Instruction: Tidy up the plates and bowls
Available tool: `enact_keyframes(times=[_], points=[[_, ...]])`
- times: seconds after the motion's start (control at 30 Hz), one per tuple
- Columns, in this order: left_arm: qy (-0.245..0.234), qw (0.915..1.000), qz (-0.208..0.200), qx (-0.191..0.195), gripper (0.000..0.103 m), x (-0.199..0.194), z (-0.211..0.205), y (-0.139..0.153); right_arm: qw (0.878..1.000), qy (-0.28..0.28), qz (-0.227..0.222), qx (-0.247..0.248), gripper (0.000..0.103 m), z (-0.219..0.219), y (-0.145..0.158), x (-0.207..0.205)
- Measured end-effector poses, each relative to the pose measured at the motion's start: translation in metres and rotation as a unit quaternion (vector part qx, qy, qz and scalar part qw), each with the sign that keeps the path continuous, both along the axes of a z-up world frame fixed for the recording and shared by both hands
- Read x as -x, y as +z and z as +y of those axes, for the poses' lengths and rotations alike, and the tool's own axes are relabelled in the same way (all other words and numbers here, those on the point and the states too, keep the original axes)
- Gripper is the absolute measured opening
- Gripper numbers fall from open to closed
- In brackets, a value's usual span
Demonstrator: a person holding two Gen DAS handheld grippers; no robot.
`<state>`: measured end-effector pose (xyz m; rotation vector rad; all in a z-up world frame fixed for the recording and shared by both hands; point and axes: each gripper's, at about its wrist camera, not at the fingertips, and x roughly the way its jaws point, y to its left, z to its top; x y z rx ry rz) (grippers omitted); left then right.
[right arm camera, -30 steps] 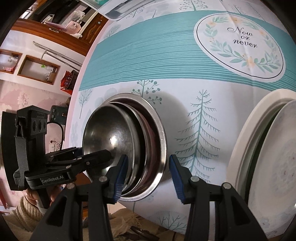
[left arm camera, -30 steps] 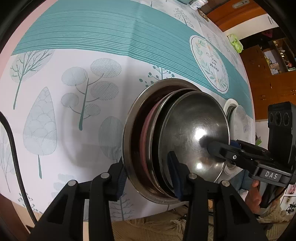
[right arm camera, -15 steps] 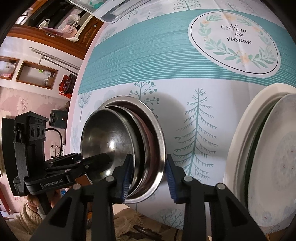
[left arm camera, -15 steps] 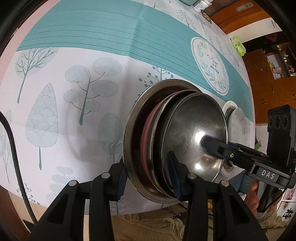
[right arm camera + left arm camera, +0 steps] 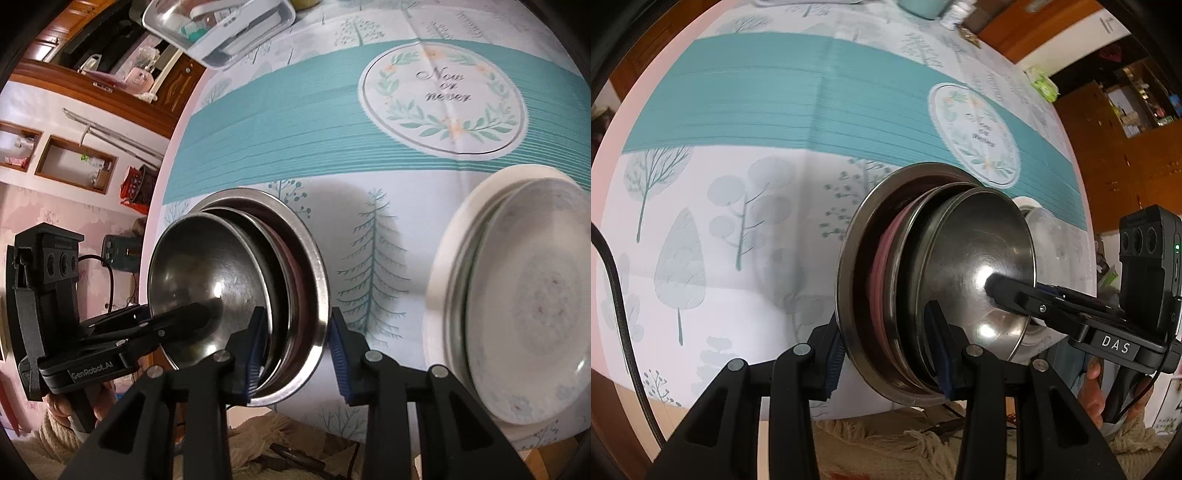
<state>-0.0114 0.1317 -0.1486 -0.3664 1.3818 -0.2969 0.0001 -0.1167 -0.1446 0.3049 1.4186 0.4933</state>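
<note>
A nested stack of steel dishes (image 5: 945,284) with a pink plate (image 5: 882,258) inside sits at the table's near edge; it also shows in the right wrist view (image 5: 236,288). My left gripper (image 5: 886,354) is shut on the stack's near-left rim. My right gripper (image 5: 295,350) is shut on the same stack's rim from the other side, one finger (image 5: 1008,291) inside the top bowl. A second stack of white plates (image 5: 517,306) lies to the right.
The tablecloth (image 5: 775,118) has a teal band and a round "Now or never" print (image 5: 443,96). A grey tray with small items (image 5: 218,22) sits at the far side. A black cable (image 5: 617,295) hangs at the left.
Both grippers have closed in on the steel stack's rim. The views have pulled back and up a little, showing more of the table.
</note>
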Motion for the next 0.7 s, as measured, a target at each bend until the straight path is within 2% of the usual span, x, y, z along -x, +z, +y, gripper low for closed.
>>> enact_keyframes(times=[0.2,0.4,0.7], points=[[-0.038,0.9991,-0.017,0.003,0.039,-0.003,-0.030,0.018,0.999,-0.041,-0.020,0.005,0.033,-0.032,0.018,0.011],[-0.095,0.9951,-0.026,0.006,0.039,-0.010,-0.079,0.031,0.995,-0.096,-0.024,0.014,0.033,-0.075,0.029,0.022],[-0.181,0.9829,-0.030,0.019,0.039,-0.021,-0.163,0.032,0.983,-0.176,-0.031,0.048,0.033,-0.142,0.035,0.038]])
